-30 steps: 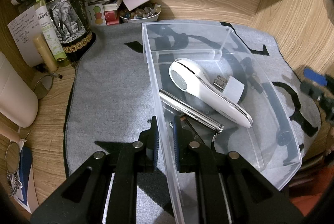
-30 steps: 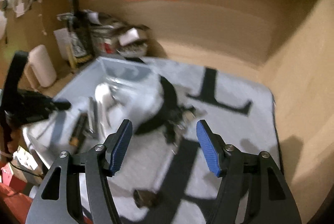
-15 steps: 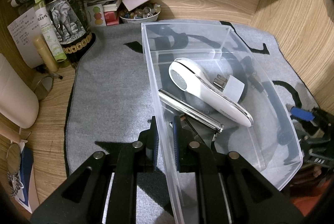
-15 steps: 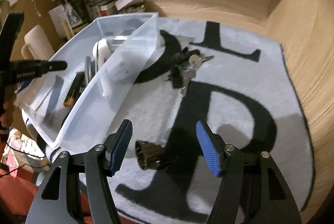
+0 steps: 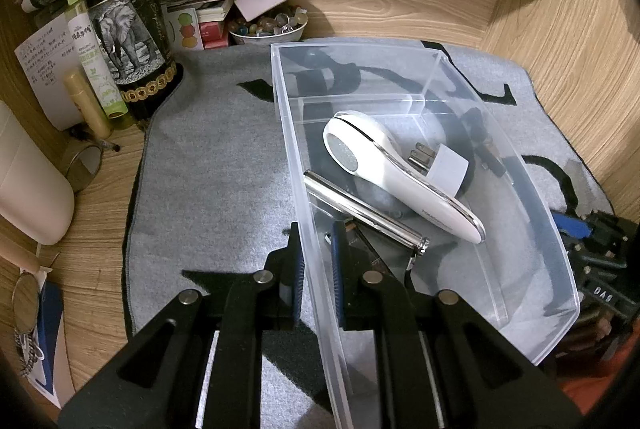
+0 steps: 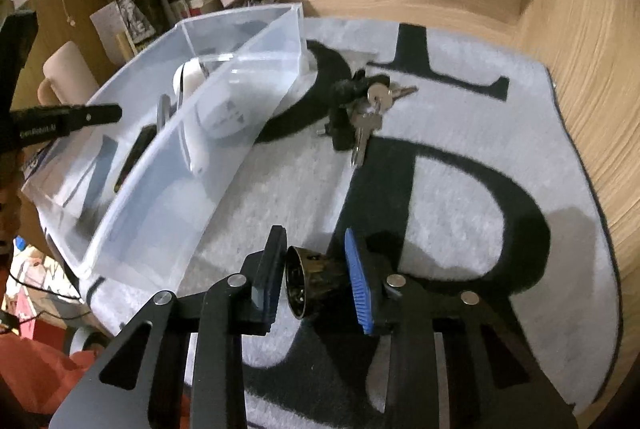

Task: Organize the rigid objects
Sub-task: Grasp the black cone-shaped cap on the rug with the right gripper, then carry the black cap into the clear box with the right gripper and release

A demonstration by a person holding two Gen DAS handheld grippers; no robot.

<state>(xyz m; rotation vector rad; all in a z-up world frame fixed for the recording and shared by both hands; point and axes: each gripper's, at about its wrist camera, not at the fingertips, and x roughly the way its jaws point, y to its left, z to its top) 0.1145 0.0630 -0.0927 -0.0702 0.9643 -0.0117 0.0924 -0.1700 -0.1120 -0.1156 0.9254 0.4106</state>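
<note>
Left gripper point(image 5: 316, 265) clenched on bin point(image 5: 560, 333) wall, my anchor. Right gripper point(image 6: 314, 277) closing around dark cap point(image 6: 308, 279) lying between pads on mat point(image 6: 520, 189); firm contact unclear. I'd centre cap, squeeze squarely before lifting toward bin at left.

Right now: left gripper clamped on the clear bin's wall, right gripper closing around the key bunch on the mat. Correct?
Not quite. The right gripper is closing around a small dark metal cylinder, not the key bunch, which lies farther off on the mat; see the right wrist view. The left gripper does clamp the clear bin's wall.
</note>
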